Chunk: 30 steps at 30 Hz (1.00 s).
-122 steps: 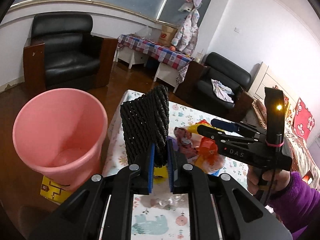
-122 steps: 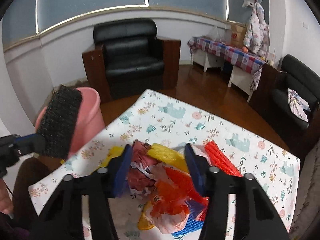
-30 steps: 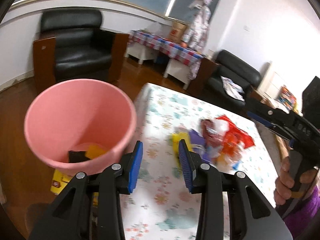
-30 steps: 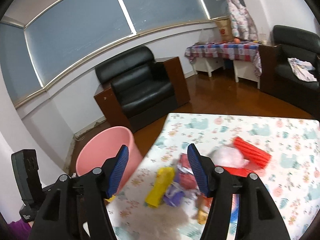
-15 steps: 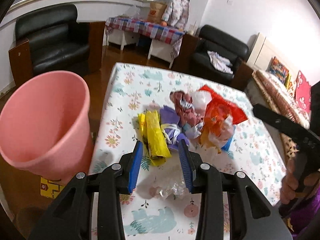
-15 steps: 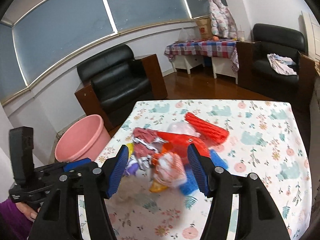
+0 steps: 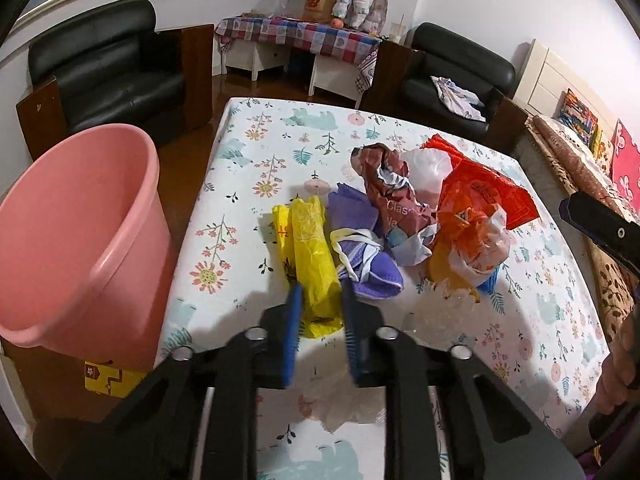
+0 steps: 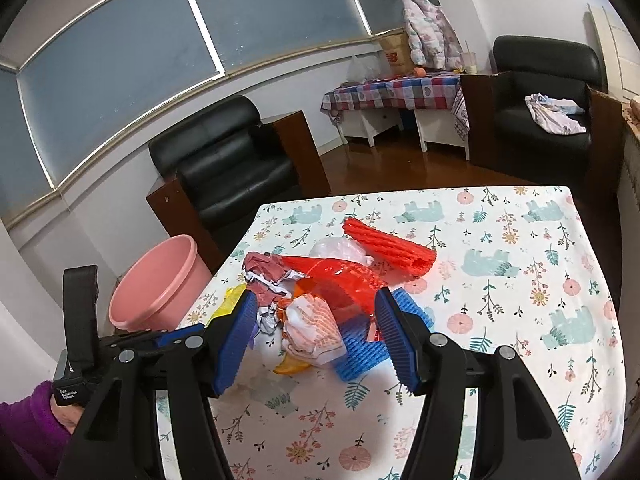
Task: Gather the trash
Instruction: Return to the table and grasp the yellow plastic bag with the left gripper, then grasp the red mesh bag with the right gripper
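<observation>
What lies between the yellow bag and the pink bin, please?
Only bare floral tablecloth separates the yellow bag from the pink bin, as the left wrist view shows.

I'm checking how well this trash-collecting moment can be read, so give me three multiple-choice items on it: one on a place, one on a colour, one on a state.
1. Where does the bin stand?
A. on the table
B. on the floor beside the table
C. on the armchair

2. What colour is the bag between the left tool's fingers?
A. yellow
B. green
C. white

3. How does the right tool stand?
A. shut on a bottle
B. open above the trash pile
C. inside the bin

Answers: 1 B, its rim sits below the table edge; 2 A, yellow plastic lies between the closing blue pads; 3 B, its pads stand apart, gripping nothing.
</observation>
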Tool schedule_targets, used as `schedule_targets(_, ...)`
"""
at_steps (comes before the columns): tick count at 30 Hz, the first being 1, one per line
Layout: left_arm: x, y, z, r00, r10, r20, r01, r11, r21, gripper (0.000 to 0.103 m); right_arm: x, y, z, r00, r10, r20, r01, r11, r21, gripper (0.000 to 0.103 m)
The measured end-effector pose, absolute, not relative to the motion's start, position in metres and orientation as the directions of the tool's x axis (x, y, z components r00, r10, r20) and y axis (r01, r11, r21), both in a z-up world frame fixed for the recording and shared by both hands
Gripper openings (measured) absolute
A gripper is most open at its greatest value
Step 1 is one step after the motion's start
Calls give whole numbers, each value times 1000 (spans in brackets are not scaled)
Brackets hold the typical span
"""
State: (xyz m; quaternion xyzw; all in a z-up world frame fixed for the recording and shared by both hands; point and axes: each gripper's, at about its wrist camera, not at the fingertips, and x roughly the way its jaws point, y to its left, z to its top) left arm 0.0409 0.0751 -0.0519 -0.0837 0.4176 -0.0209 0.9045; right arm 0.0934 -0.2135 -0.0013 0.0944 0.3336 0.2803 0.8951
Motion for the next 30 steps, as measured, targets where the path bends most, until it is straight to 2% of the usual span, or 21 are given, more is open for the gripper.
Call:
schedule_targets(4,36,77,-46,664,-122,-738,-29,982,-188,9,95,-215,-2,622,565,-542,-435,825,362,60)
schedule_targets(14,16,86,-17,709,-195,-677,-13,957,-289,9,100,-217,-8,619,565,-545,-422,825,376,60)
schedule_targets(26,5,80,-2,724,-215,-656,11,954,-300,9,126,-212,-21,628,525,-574,-388,851,353,59)
schedule_targets(28,3,80,-1,726,-215,-653,13,954,-300,9,130,-212,-27,615,523,-590,-379,852,361,48)
schedule_targets(30,2,79,0,729,-215,-650,13,954,-301,9,134,-212,-33,584,531,-614,-376,847,375,23)
